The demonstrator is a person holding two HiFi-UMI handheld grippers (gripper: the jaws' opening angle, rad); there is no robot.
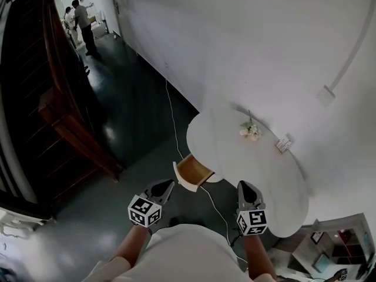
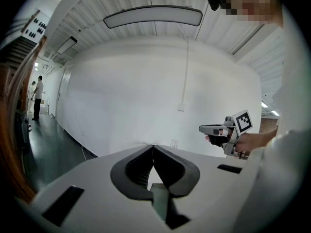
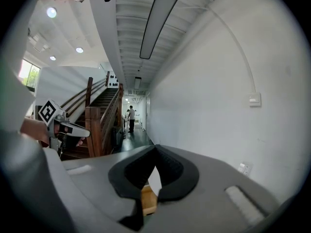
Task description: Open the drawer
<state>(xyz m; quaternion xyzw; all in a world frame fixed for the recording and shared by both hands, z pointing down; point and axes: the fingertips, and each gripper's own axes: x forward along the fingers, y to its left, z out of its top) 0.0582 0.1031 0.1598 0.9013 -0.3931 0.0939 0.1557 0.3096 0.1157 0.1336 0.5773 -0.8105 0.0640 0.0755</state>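
Observation:
A round white table point(image 1: 276, 175) stands against the wall. Its drawer point(image 1: 189, 173) sticks out from under the top on the left, showing a white front panel and a wooden inside. My left gripper point(image 1: 170, 183) hovers just below-left of the drawer front, apart from it, jaws shut and empty. Over the table's near edge is my right gripper point(image 1: 244, 185), also shut with nothing held. In the left gripper view the jaws point(image 2: 153, 147) meet at the tip, and the right gripper point(image 2: 214, 128) shows at the right. In the right gripper view the shut jaws point(image 3: 155, 148) hide most of the wooden drawer point(image 3: 148, 199) below.
A small flower ornament point(image 1: 251, 131) and a card point(image 1: 284, 144) sit on the table. A white cable point(image 1: 175, 128) runs along the dark floor. A wooden staircase point(image 1: 64, 116) fills the left. Two people point(image 1: 81, 22) stand far down the hallway. A shelf point(image 1: 329, 251) is at bottom right.

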